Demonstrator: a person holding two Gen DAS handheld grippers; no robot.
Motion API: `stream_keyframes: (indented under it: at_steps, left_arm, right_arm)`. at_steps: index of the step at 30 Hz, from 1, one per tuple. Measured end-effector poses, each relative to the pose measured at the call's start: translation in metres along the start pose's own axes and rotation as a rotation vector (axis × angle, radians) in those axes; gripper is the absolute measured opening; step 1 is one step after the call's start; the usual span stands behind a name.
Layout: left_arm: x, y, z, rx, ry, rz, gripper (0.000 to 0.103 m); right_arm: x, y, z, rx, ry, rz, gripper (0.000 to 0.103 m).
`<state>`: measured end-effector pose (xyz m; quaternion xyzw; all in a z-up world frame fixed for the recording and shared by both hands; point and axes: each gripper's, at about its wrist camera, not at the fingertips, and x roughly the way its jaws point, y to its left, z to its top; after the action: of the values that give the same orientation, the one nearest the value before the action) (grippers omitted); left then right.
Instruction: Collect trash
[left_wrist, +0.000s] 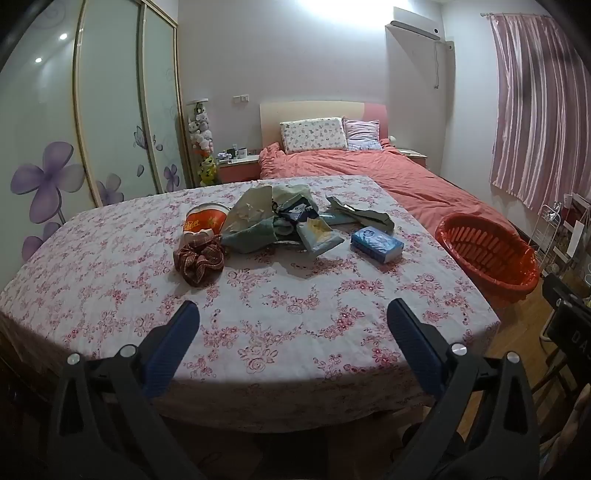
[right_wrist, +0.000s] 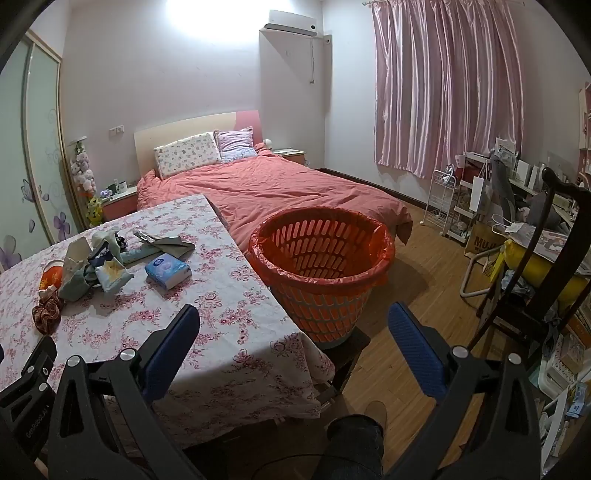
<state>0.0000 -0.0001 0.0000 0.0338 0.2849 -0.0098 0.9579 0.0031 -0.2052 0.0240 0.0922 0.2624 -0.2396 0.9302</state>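
The table (left_wrist: 295, 332) under its floral cloth carried the trash: a heap of wrappers (left_wrist: 273, 221) near its middle, a tissue pack (left_wrist: 376, 243) right of it, a red cup (left_wrist: 205, 221) and a scrunchie (left_wrist: 199, 260) on the left. The lined bin (right_wrist: 321, 266) stood just beside the table's right edge. Both the left gripper (left_wrist: 293, 317) and right gripper (right_wrist: 293, 321) hung wide apart, empty, well short of the heap. Best to start at the heap's loose outer wrapper, pinching low so it wouldn't slip.

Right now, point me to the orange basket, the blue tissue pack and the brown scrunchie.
orange basket (right_wrist: 314, 291), right wrist view, on its front slatted wall.
blue tissue pack (left_wrist: 376, 243), left wrist view, on its top face.
brown scrunchie (left_wrist: 199, 260), left wrist view, on its gathered fabric.
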Motion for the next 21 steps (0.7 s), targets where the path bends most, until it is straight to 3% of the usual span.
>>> stream_keyframes:
  at_steps: [21]
  left_arm:
    - [0.0001,0.0002,0.0000,-0.004,0.002,-0.003,0.099]
  right_arm:
    - [0.0005,-0.0002,-0.0008,0.001,0.001,0.001,0.101]
